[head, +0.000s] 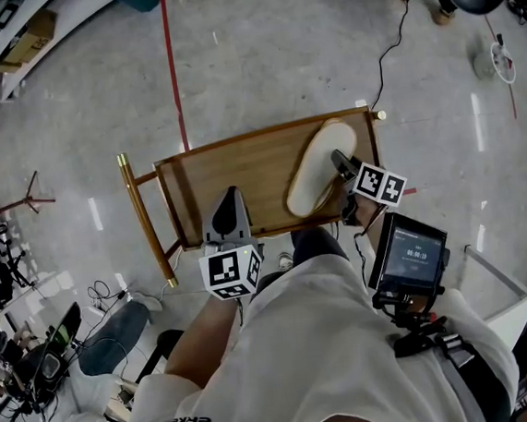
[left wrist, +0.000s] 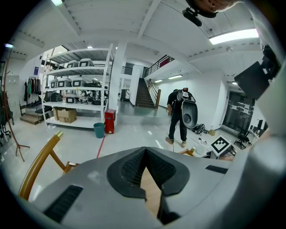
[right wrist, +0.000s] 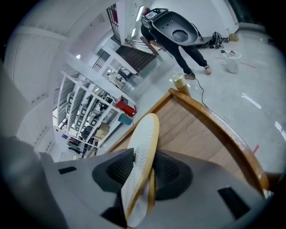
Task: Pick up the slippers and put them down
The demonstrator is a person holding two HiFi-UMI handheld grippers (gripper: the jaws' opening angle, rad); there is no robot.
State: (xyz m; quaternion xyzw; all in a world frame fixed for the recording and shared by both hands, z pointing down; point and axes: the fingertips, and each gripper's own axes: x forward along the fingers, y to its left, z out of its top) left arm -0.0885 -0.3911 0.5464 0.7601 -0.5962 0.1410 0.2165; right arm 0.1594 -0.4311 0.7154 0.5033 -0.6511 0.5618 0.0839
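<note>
A pale slipper point(head: 320, 167) with a white ribbed sole point(right wrist: 142, 152) hangs tilted on its edge over the right part of a wooden tray table point(head: 241, 170). My right gripper point(head: 341, 165) is shut on the slipper's near end, with the black pads on both sides of the sole. My left gripper point(head: 229, 204) hovers over the tray's left front part. Its fingertips meet at the front, nothing is between them, and bare wood point(left wrist: 149, 188) shows through the gap behind. I see no second slipper in any view.
The tray has a raised wooden rim point(right wrist: 214, 129) and brass-capped posts point(head: 122, 160). A person point(left wrist: 178, 114) carrying a black device stands farther off on the grey floor. Shelving point(left wrist: 76, 89), a teal bin point(left wrist: 99, 130), a red floor line point(head: 173, 66) and a black cable point(head: 388, 54) surround the table.
</note>
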